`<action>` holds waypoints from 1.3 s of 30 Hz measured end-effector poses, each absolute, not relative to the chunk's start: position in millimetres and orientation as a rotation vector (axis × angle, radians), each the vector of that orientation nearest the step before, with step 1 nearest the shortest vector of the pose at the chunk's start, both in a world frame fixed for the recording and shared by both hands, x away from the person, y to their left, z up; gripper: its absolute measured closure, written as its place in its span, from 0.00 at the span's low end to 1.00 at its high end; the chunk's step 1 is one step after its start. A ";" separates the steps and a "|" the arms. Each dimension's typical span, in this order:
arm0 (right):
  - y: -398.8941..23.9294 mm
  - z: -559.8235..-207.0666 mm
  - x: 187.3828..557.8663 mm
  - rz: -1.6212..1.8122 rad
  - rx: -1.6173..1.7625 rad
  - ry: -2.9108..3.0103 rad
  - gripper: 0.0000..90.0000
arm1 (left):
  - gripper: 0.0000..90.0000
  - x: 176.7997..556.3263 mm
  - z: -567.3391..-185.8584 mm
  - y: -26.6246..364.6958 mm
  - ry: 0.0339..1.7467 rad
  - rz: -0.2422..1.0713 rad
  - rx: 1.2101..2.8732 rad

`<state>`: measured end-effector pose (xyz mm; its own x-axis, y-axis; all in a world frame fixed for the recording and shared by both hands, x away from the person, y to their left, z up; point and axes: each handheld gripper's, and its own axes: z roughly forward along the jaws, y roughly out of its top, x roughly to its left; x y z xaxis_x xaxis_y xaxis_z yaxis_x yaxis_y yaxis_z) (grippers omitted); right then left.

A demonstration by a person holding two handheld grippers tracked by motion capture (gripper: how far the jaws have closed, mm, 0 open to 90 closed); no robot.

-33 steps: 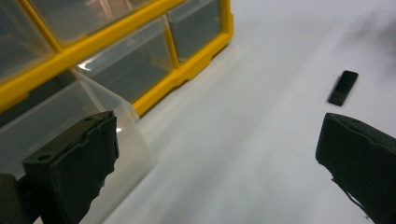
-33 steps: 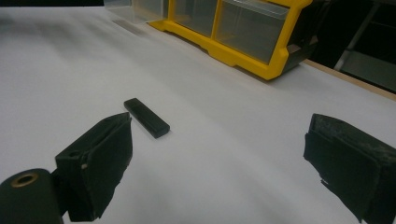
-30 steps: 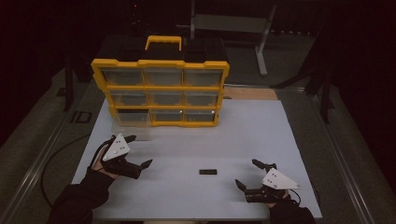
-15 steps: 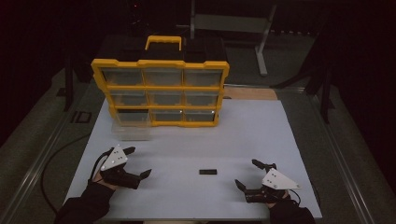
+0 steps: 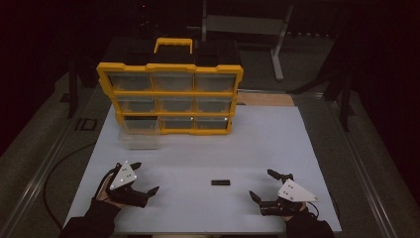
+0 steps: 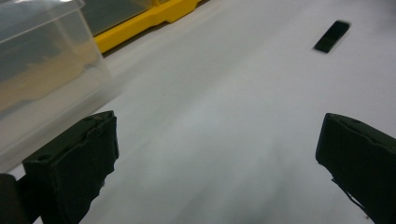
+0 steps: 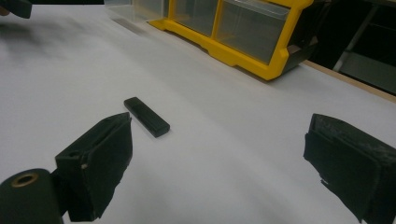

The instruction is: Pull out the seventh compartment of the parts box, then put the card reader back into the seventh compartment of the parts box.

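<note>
A small black bar lies flat on the white table, between the two grippers. My left gripper hovers open at the near left, its jaws wide apart and holding nothing; the bar lies far ahead to its right. My right gripper is open at the near right, with the bar just beyond its left jaw and its jaws holding nothing. A clear plastic drawer sticks out from the bottom-left slot of the yellow organizer.
The yellow organizer with clear drawers and a carry handle stands upright at the table's far side. The clear drawer is close ahead-left of the left gripper. A metal stand is behind the table.
My left gripper has drawn back from the clear drawer toward the near edge of the table. The right gripper and the black bar have stayed put.
</note>
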<state>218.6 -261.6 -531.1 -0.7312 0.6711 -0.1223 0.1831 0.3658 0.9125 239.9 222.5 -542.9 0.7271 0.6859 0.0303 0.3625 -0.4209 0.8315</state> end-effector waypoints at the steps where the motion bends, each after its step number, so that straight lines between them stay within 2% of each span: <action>1: -261.6 -530.9 218.5 1.347 0.739 2.149 0.09 | 0.00 239.4 -543.0 222.8 0.794 0.473 2.042; 24: -261.9 -531.5 218.7 1.334 0.734 2.148 0.09 | 0.00 238.2 -546.5 222.3 0.801 0.430 2.083; 39: -261.1 -531.4 218.6 1.334 0.737 2.150 0.09 | 0.00 240.1 -523.6 219.9 0.765 0.430 2.071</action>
